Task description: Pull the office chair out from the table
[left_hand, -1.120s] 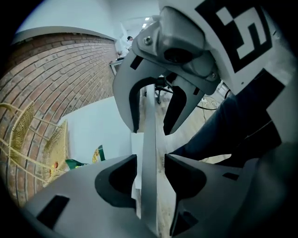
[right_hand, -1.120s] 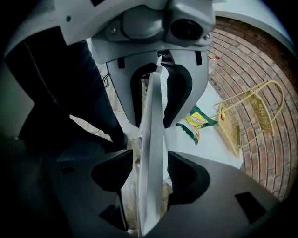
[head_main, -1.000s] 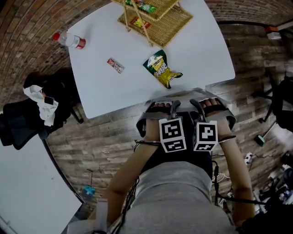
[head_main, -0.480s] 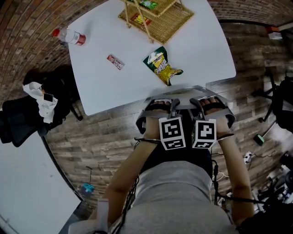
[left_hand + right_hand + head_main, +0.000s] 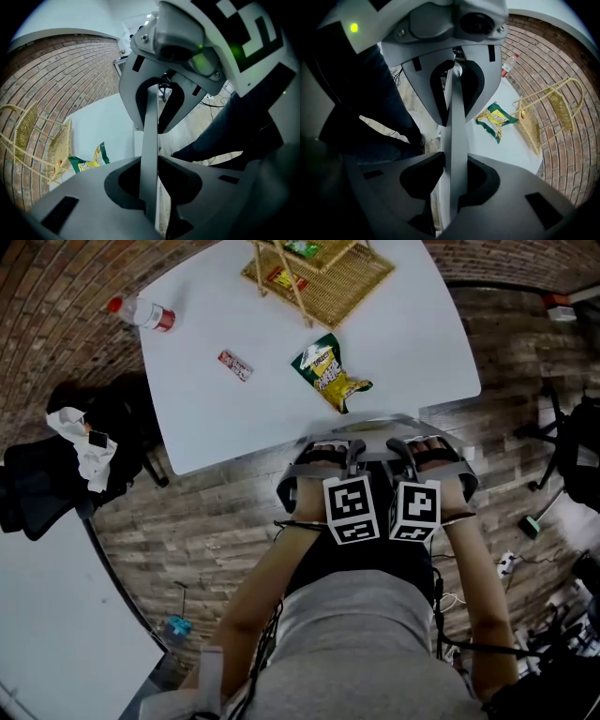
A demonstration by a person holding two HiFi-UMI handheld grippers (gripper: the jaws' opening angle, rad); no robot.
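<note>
The office chair's grey back rim sits right at the near edge of the white table, with its armrests out to both sides. Both grippers point steeply down onto that rim, side by side. My left gripper has the thin grey rim between its jaws, and the pads press on it. My right gripper is closing its jaws on the same rim, pads against it. In the left gripper view my left gripper sits low; in the right gripper view my right gripper does too.
On the table lie a green-yellow snack bag, a small red bar, a plastic bottle and a wicker rack. A black chair with clothes stands left, another chair right, a white tabletop lower left.
Both grippers have closed in on the chair's back rim. Hands and chair stay where they were.
</note>
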